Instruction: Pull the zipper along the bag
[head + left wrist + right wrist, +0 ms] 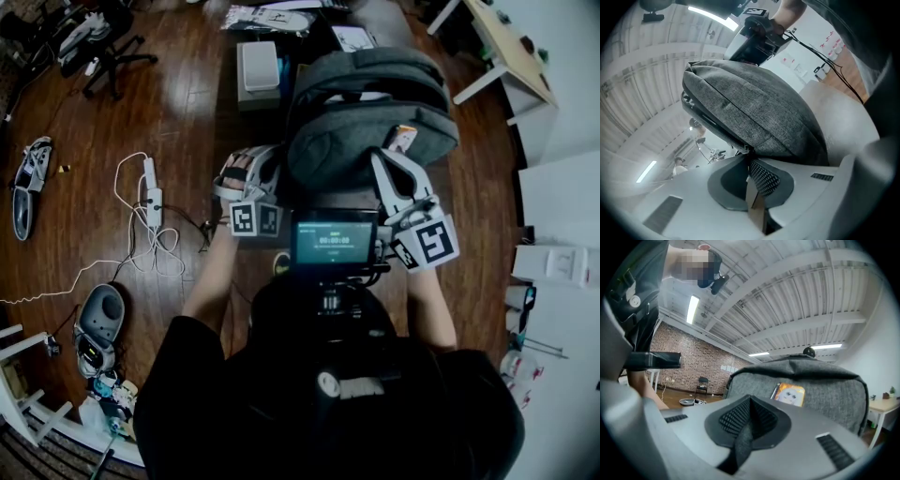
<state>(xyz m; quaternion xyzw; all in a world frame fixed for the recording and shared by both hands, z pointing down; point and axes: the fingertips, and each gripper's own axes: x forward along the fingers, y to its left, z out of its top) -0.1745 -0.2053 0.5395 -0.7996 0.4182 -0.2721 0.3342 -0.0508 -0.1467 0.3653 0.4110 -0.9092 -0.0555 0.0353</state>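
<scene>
right now the grey bag (370, 122) sits on the desk (380, 21) at 12 o'clock from the person, bulging and lying on its back. the left gripper (752, 174), at the bag's 8 o'clock, is clamped on a tan zipper pull (753, 199) at the seam's end. the right gripper (749, 420), at 4 o'clock, is pinched tight on a grey strap (739, 444) of the bag.

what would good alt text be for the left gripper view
The left gripper, its jaws shut on a tan pull tab, sits at the zipper seam of a grey fabric backpack that fills the middle of the tilted frame. Behind the bag are a ribbed white ceiling with strip lights and a black camera rig.
</scene>
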